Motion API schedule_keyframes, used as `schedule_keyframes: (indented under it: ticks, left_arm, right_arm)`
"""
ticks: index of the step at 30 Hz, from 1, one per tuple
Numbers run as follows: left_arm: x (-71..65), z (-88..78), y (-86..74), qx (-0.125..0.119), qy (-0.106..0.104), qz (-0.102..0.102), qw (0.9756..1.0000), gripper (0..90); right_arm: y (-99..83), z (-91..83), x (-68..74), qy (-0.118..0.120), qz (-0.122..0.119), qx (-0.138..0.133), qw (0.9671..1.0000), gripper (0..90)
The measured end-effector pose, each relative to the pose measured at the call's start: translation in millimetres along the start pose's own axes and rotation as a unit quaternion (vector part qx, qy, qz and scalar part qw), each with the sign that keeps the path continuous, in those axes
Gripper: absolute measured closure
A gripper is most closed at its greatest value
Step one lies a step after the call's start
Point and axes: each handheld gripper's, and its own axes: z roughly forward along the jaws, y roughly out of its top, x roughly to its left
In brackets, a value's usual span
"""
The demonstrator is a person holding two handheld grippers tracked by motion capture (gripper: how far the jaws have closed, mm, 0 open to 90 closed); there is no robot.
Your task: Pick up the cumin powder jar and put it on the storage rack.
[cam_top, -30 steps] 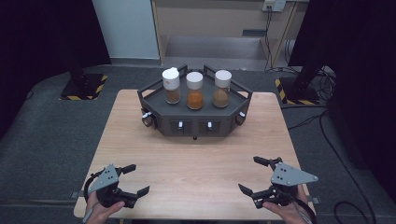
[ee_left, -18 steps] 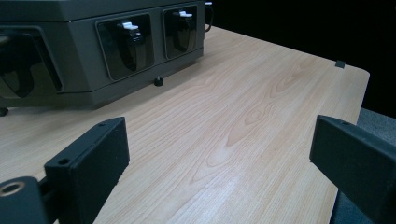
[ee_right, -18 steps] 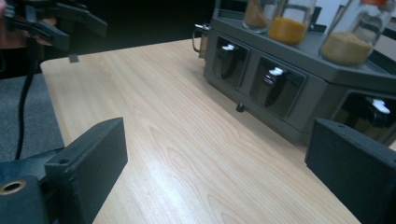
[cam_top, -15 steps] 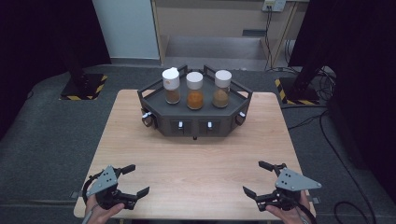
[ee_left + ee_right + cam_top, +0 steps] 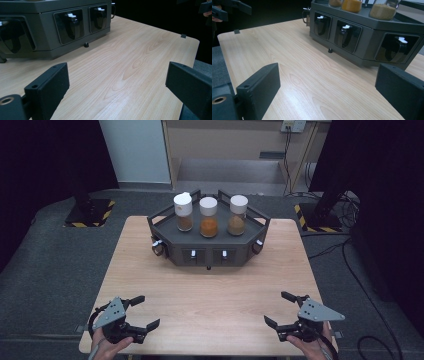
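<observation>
At the table's near edge, the left gripper (image 5: 141,312) and right gripper (image 5: 279,310) sit wide open and empty. Farther off, three jars (image 5: 208,217) stand untouched on the rack (image 5: 172,251); the work looks not yet begun.

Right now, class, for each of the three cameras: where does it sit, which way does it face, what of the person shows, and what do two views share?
High view: above the near edge, facing forward and down on the table; both hands, left gripper and right gripper show.
Left gripper view: low on the left gripper, facing the grey rack; its open jaws show.
Right gripper view: low on the right gripper, facing the rack's front and three spice jars; open jaws show.
Shared: both gripper views show the rack's front pockets.
</observation>
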Motion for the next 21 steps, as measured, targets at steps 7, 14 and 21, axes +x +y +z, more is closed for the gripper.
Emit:
schedule_keyframes:
  ticks: [7,14,21]
  left_arm:
    - [1.7,-0.7,-2.4,-0.011,0.003,-0.004,0.9999,4.3]
    - [3.9,2.1,-2.1,-0.014,0.001,-0.003,0.9999,4.3]
    - [5.3,-0.3,-5.7,-0.028,0.009,-0.008,0.9995,4.6]
  right_arm:
    - [-8.2,0.7,-6.1,0.002,0.012,-0.007,0.9999,6.3]
    - [-13.7,-1.5,-9.7,-0.006,0.022,-0.004,0.9997,6.3]
    - [-19.6,-7.4,-14.4,-0.026,0.038,-0.008,0.9989,6.4]
